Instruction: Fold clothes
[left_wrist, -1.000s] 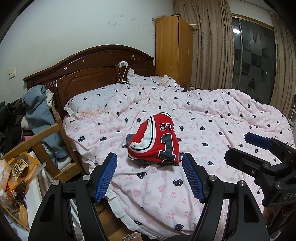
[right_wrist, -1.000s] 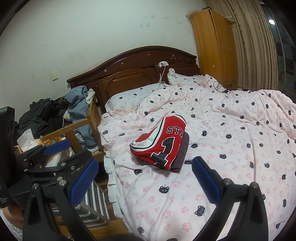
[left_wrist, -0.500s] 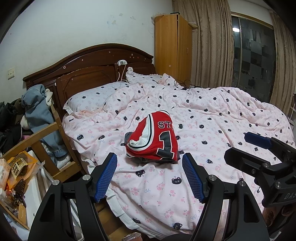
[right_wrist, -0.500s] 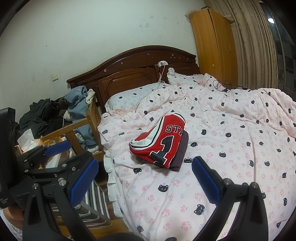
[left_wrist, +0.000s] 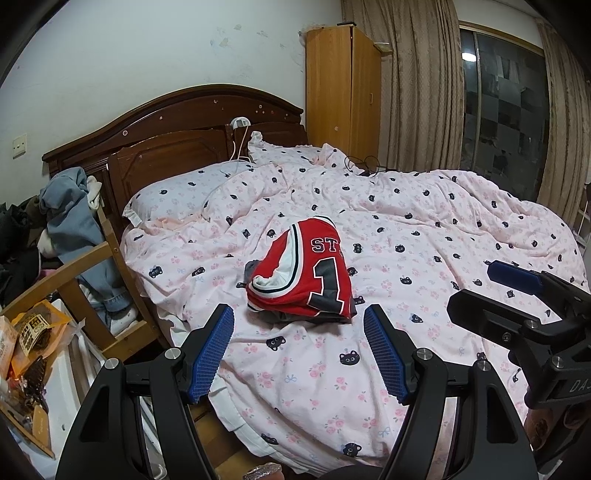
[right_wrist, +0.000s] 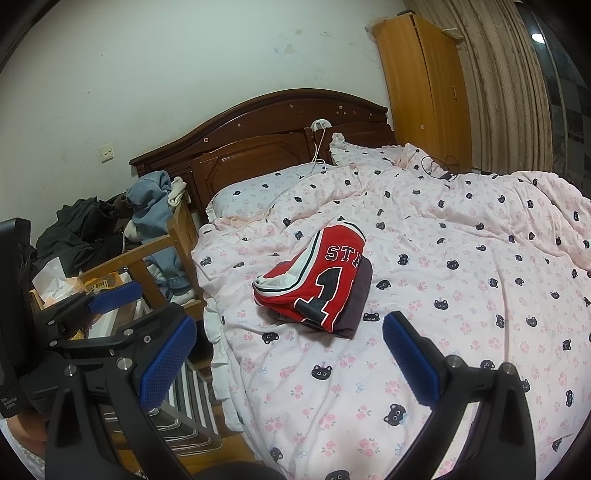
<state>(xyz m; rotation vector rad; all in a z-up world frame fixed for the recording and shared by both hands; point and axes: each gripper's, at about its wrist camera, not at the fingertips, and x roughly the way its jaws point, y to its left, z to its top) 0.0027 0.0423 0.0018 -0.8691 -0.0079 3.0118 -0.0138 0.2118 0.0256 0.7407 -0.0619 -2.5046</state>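
A folded red jersey (left_wrist: 308, 269) with a black number 1 lies on the pink cat-print duvet (left_wrist: 424, 236), on top of a folded dark grey garment (right_wrist: 360, 299). The jersey also shows in the right wrist view (right_wrist: 325, 277). My left gripper (left_wrist: 299, 349) is open and empty, held back from the pile near the bed's front edge. My right gripper (right_wrist: 290, 356) is open and empty, also short of the pile. Each gripper shows at the side of the other's view.
A wooden chair (left_wrist: 92, 266) draped with jeans and clothes stands left of the bed. Snack bags and clutter (left_wrist: 29, 332) lie at the lower left. A dark headboard (left_wrist: 177, 136), a wardrobe (left_wrist: 343, 92) and curtains stand behind.
Both grippers have drawn back slightly from the bed; the jersey pile sits a little farther away in both views. Both stay open.
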